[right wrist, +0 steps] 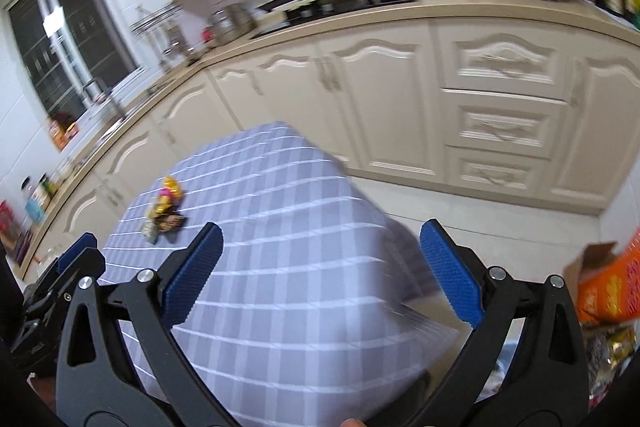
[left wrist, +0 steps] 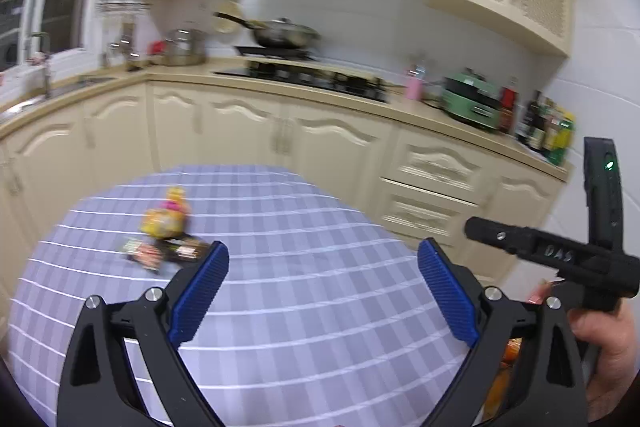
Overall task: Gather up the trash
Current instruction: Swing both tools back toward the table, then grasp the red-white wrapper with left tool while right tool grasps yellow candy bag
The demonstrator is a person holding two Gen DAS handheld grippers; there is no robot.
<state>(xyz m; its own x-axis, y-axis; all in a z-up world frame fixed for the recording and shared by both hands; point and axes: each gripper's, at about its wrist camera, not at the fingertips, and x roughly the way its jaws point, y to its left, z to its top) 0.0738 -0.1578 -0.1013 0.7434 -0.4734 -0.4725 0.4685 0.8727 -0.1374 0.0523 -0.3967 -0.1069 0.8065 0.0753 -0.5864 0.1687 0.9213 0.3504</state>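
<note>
A small heap of trash lies on the checked lilac tablecloth (left wrist: 320,267): a yellow and pink wrapper (left wrist: 167,217) and a dark wrapper (left wrist: 166,251) in front of it. The same heap shows in the right wrist view, the yellow wrapper (right wrist: 165,202) and the dark one (right wrist: 166,223). My left gripper (left wrist: 323,255) is open and empty above the table, the heap just left of its left finger. My right gripper (right wrist: 321,237) is open and empty over the table's right corner (right wrist: 280,267), the heap further left.
Cream kitchen cabinets (left wrist: 280,131) and a counter with a stove, pan (left wrist: 280,33) and green appliance (left wrist: 474,101) stand behind the table. An orange cardboard box (right wrist: 608,287) with wrappers sits on the floor at the right. The right gripper's body (left wrist: 560,255) is at the left view's right edge.
</note>
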